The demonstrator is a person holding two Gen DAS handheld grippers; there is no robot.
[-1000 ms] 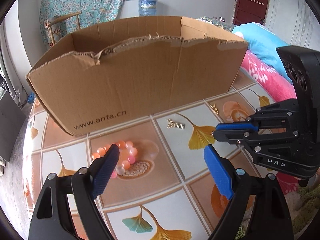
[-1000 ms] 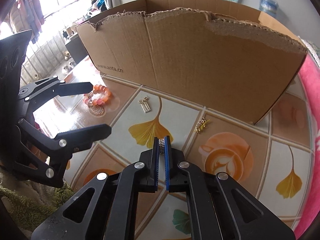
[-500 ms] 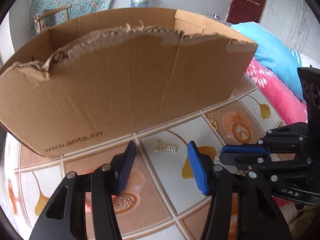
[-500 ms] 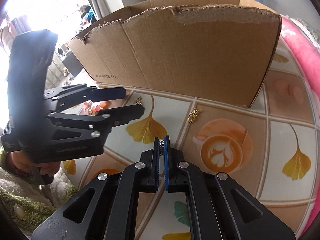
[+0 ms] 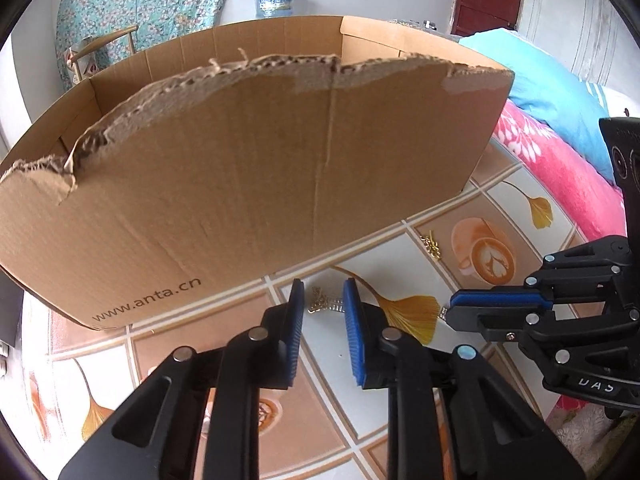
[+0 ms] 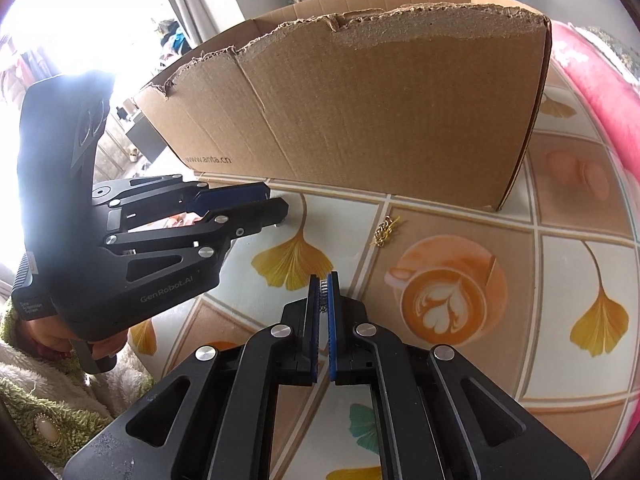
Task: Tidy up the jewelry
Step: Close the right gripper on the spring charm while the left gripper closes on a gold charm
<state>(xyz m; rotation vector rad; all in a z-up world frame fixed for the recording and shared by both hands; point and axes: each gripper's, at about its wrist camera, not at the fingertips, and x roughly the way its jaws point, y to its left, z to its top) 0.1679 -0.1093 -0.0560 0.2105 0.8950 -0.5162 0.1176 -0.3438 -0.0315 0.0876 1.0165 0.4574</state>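
Observation:
My left gripper (image 5: 323, 292) is partly open, its blue pads on either side of a small gold and silver chain piece (image 5: 326, 305) lying on the tablecloth below the cardboard box (image 5: 256, 184). My right gripper (image 6: 323, 284) is shut on a small silver jewelry piece (image 6: 322, 290) held just above the table; it also shows at the right of the left wrist view (image 5: 452, 314). A gold chain piece (image 6: 386, 231) lies near the box's right corner (image 5: 432, 245). The left gripper body fills the left of the right wrist view (image 6: 256, 208).
The tall torn-rimmed box (image 6: 380, 120) stands across the back of the patterned tablecloth (image 6: 560, 280). A pink blanket (image 5: 560, 168) and blue pillow (image 5: 552, 80) lie at the right. A green fuzzy sleeve (image 6: 36, 412) shows at lower left.
My left gripper moved forward and right, away from the orange bead bracelet, and narrowed around the chain piece by the box. My right gripper stayed shut on its silver piece, shifting slightly.

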